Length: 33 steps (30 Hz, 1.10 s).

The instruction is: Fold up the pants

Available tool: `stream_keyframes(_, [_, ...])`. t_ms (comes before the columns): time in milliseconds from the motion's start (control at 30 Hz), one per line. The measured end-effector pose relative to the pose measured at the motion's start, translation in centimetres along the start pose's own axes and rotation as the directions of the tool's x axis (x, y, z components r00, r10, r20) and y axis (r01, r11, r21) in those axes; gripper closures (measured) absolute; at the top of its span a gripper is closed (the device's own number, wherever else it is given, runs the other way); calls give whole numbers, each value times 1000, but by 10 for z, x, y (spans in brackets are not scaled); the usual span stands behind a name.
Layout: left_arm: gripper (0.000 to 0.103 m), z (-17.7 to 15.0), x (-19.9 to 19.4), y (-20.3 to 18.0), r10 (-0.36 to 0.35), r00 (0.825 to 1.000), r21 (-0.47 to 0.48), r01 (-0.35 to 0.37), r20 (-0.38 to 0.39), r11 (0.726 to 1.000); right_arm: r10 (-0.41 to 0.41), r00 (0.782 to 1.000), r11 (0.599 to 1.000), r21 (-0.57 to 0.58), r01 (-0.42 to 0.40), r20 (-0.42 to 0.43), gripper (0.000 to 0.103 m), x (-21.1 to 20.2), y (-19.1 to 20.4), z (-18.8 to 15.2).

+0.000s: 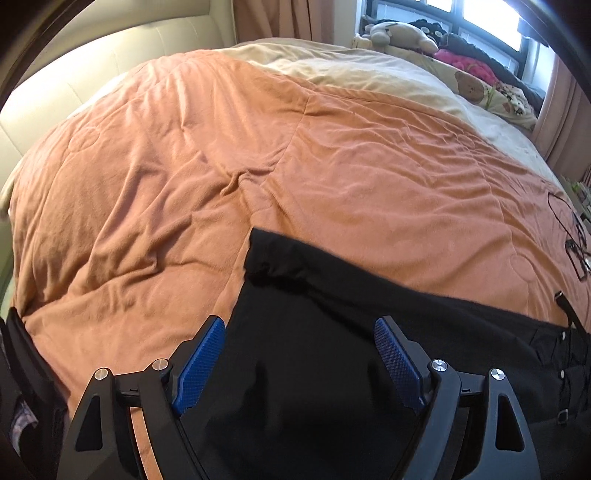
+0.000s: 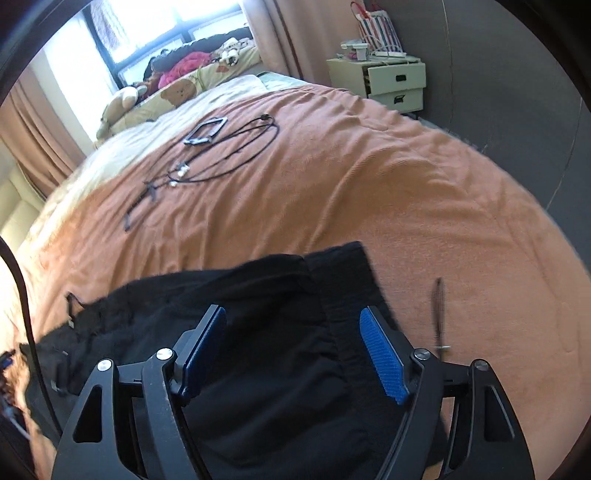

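Observation:
Black pants (image 1: 332, 325) lie on an orange blanket (image 1: 184, 166) on the bed. In the left wrist view a cuffed leg end (image 1: 269, 254) points away, and straps and buttons show at the right edge. My left gripper (image 1: 299, 328) is open, its blue pads hovering over the black fabric. In the right wrist view the pants (image 2: 258, 302) lie bunched, with the elastic waistband (image 2: 343, 280) at the right. My right gripper (image 2: 293, 317) is open above the waistband area. Neither gripper holds anything.
A black cable with a small frame (image 2: 210, 147) lies on the blanket beyond the pants. A loose black strap (image 2: 439, 310) lies to the right of the waistband. Plush toys and clothes (image 1: 406, 33) line the window. A nightstand (image 2: 388, 81) stands past the bed.

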<state>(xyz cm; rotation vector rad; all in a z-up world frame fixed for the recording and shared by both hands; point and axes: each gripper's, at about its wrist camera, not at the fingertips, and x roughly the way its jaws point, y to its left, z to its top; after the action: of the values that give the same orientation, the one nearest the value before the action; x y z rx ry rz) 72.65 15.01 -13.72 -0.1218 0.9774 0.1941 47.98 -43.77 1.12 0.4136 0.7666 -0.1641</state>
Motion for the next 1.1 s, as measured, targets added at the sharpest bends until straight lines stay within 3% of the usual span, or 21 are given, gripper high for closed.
stream_keyframes(167, [18, -30, -17, 23, -4, 1000, -45, 4, -8, 999, -77, 997, 997, -4, 77, -16, 29, -2, -11, -5])
stream_keyframes(367, [22, -67, -35, 55, -16, 999, -124, 12, -30, 992, -139, 984, 989, 30, 143, -114, 29, 7, -28, -18])
stream_keyframes(567, [30, -96, -52, 80, -44, 999, -190, 39, -23, 981, -58, 996, 995, 80, 64, -72, 29, -29, -30, -36])
stream_keyframes(800, [52, -121, -46, 90, -133, 989, -268, 113, -60, 957, -9, 1000, 995, 98, 12, -27, 29, -68, -37, -68])
stream_keyframes(1100, [53, -136, -19, 84, -202, 975, -329, 163, -90, 930, 20, 999, 991, 132, -17, -25, 29, -96, -44, -96])
